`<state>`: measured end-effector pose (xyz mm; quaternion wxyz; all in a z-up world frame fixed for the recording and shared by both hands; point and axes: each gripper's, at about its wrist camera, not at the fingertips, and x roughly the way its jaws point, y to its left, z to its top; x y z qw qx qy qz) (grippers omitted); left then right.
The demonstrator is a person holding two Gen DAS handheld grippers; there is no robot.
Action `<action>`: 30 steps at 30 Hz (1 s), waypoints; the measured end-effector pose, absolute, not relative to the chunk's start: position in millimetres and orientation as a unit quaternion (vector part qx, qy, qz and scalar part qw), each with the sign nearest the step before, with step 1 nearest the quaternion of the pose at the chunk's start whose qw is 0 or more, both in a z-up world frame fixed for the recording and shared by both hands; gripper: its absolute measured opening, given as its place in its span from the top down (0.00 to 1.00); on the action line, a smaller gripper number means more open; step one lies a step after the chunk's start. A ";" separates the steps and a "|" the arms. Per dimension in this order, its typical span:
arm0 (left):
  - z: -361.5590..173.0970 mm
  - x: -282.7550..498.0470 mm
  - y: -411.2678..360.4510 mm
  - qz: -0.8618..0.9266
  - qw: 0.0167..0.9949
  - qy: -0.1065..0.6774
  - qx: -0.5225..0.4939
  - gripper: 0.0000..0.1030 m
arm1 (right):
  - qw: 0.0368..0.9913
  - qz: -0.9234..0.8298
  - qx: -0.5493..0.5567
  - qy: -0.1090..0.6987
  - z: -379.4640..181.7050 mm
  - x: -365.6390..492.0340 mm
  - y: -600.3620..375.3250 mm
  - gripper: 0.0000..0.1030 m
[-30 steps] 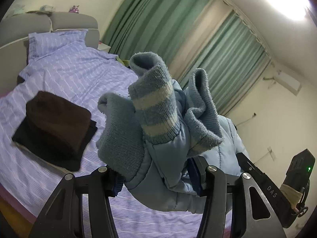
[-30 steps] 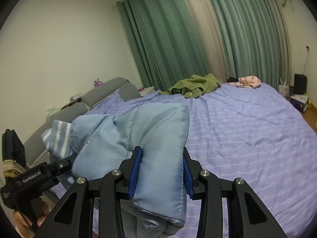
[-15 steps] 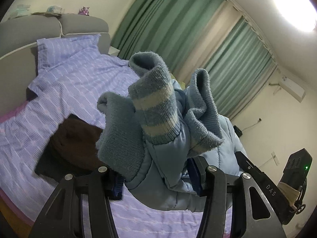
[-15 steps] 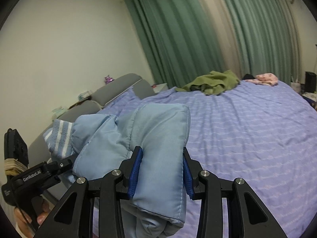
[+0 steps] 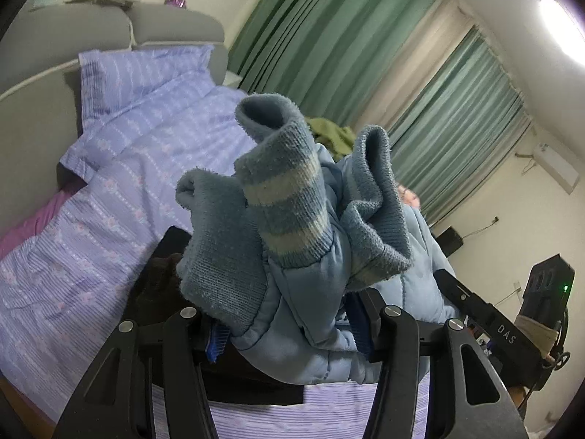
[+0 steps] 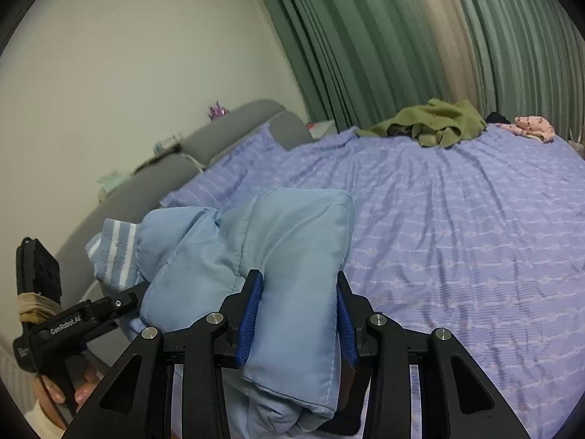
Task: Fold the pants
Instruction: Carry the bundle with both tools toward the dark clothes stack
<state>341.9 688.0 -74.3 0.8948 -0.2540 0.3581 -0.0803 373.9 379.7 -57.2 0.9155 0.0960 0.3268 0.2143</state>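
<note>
The light blue padded pants with striped knit cuffs are folded into a bundle held between both grippers above the bed. My left gripper is shut on the cuff end; the cuffs stick up in front of the camera. My right gripper is shut on the other, smooth padded end. In the right wrist view the left gripper shows at the lower left with the striped cuff above it.
A stack of folded dark clothes lies on the purple bed just under the left gripper. A green garment and a pink one lie at the far side. Grey headboard and pillow stand at the left.
Both grippers have carried the pants toward the dark stack; the stack has slid from the left of the left wrist view to under the gripper. The grip is unchanged.
</note>
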 end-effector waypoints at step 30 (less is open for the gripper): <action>-196.3 370.9 742.8 -0.020 0.808 0.473 -0.351 0.25 | 0.877 0.156 0.020 0.454 -190.2 434.4 435.3 0.37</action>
